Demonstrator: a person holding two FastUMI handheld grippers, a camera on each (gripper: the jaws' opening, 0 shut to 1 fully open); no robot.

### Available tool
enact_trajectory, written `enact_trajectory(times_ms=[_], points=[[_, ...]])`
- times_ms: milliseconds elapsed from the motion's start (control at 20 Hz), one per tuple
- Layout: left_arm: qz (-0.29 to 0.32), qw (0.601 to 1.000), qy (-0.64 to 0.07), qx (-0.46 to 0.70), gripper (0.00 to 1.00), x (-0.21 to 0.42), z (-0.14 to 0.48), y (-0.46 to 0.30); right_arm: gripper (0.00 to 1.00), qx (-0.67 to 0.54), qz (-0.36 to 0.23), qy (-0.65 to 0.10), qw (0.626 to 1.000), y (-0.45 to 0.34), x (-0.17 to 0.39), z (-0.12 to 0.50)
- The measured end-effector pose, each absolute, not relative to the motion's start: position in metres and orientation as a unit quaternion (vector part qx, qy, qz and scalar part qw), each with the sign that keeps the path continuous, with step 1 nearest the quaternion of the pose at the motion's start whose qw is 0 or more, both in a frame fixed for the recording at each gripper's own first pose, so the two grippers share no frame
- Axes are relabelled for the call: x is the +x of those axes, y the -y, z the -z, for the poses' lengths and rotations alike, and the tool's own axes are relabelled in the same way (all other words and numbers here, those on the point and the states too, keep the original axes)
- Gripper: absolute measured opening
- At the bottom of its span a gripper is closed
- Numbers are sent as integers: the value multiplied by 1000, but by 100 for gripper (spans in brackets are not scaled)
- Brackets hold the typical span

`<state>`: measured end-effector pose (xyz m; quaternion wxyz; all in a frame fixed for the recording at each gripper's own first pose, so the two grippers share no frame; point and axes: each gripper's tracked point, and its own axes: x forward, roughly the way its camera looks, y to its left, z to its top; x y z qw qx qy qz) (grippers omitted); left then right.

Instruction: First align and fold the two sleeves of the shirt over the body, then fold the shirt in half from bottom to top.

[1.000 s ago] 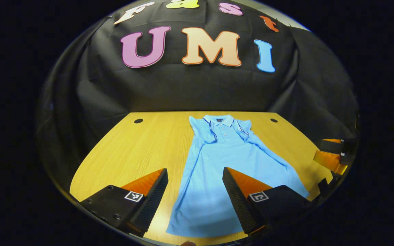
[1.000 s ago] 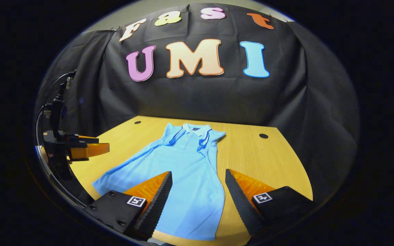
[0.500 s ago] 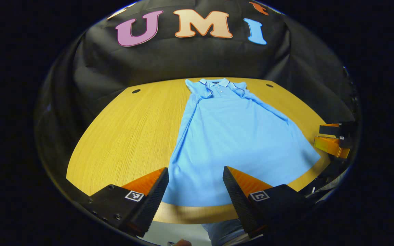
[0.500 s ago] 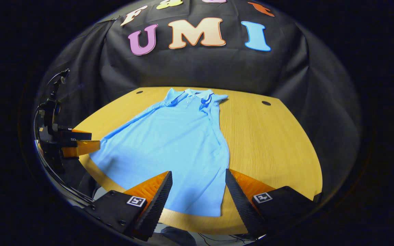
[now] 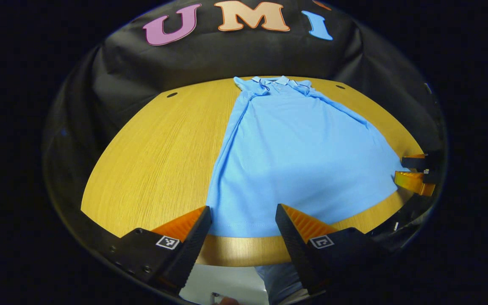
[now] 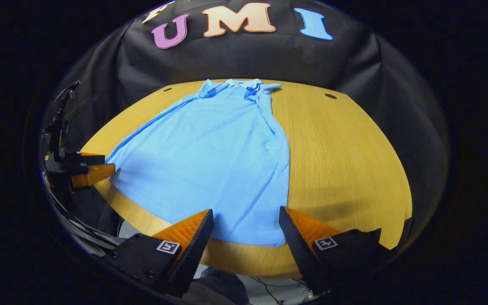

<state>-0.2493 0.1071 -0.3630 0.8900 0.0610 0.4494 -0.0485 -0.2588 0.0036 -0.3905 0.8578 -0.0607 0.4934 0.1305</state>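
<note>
**Status: both jaws released above the near hem**

1. Left gripper: my jaws stand apart and released, grasping nothing. In the left gripper view they frame the near hem of the light blue short-sleeved polo shirt, which shows in the gap between them. Whether the fingers touch the cloth I cannot tell.

2. Right gripper: my jaws stand apart and released, grasping nothing. In the right gripper view the near hem and its right corner lie in the gap between them.

3. The shirt lies flat, front side up, on the yellow wood-grain surface. In the left gripper view its collar points to 12 o'clock, by the far edge of the surface, and the hem lies at 6 o'clock, just short of the near edge. Both sleeves are folded in over the body, so the outline narrows toward the collar.

4. In the left gripper view the right gripper shows at 3 o'clock, just beside the right corner of the hem. In the right gripper view the left gripper shows at 9 o'clock, just beside the left corner.

5. Two dark round holes sit in the surface near its far edge, one at each side of the collar.
</note>
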Motion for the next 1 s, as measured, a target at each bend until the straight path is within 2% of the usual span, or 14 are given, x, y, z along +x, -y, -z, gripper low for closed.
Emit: enact_trajectory(times_ms=[200,250,300,350,400,450,500,550,600,850,1000], points=[[69,896,-437,42,92,-251,365,-95,92,-63,-146,-494,855,-15,-261,395],[77,895,-437,46,78,-253,366,-90,77,-65,-153,-496,852,-21,-261,395],[85,895,-435,51,70,-253,366,-85,66,-67,-161,-498,849,-27,-263,395],[93,892,-438,55,54,-254,367,-80,51,-69,-166,-502,846,-33,-264,395],[94,892,-438,56,45,-254,367,-76,35,-69,-169,-503,845,-38,-265,396],[94,891,-440,56,26,-255,366,-74,19,-72,-168,-505,843,-40,-265,396],[88,892,-441,55,19,-255,366,-71,11,-73,-171,-507,842,-41,-265,396],[81,891,-443,59,4,-255,366,-71,8,-68,-168,-511,840,-41,-266,395],[78,889,-447,64,1,-254,367,-71,2,-61,-167,-516,838,-42,-265,395],[72,876,-474,47,0,-253,364,-67,2,-30,-158,-518,840,-44,-257,383],[75,879,-470,35,0,-237,349,-66,3,-16,-158,-500,851,-52,-234,368]])
